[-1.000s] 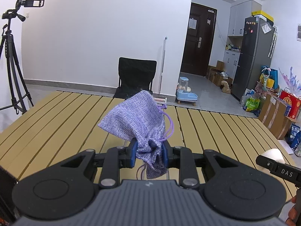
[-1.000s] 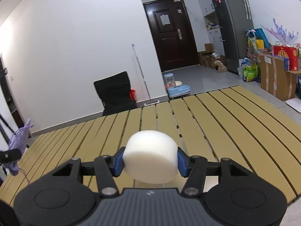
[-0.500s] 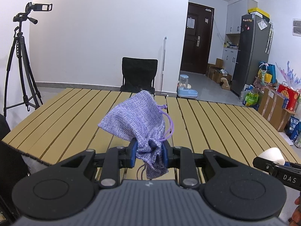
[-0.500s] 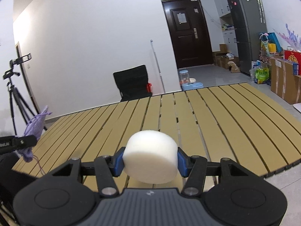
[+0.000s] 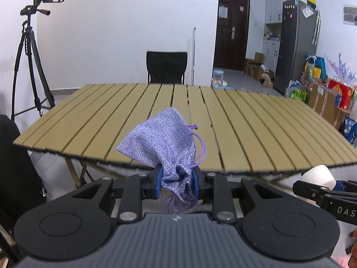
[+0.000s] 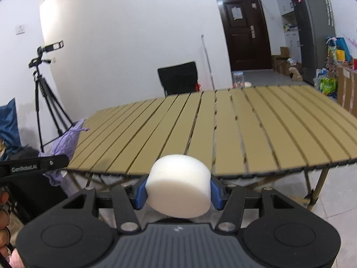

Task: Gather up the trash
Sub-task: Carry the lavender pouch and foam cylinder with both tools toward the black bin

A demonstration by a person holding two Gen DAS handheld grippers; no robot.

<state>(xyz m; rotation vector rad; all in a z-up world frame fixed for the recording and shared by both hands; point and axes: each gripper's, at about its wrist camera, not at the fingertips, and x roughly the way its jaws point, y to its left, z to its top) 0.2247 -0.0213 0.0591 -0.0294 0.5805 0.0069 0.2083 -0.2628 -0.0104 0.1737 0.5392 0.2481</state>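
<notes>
- Left: tripod (image 5: 29,67) with a camera on top, standing on the floor beyond the table's left end; a dark bulk at the frame edge is too cropped to identify.
- Left gripper (image 5: 176,184): jaws nearly closed, blue pads pinching the gathered neck of the purple pouch (image 5: 160,144). The pouch is coarse woven fabric, lilac, with a drawstring cord looping out on its right side; its body stands up and leans left above the jaws, with a short tail hanging below them. It is in the air, in front of the near edge of the slatted table (image 5: 245,122), not resting on it.
- Risk, pouch: the grip is on bunched cloth only, so a jolt could let the fabric creep out; the loose cord could snag.
- Centre, background: a black chair (image 5: 166,67) behind the table.
- Right gripper (image 6: 178,192): jaws partly open, clamped on the sides of the white foam cylinder (image 6: 179,192), a short, smooth, matt puck tilted forward, held clear of the table edge.
- Risk, cylinder: its curved sides give the flat pads narrow contact, so it might rotate or pop free; the foam likely compresses.
- No bin is visible in either view.
</notes>
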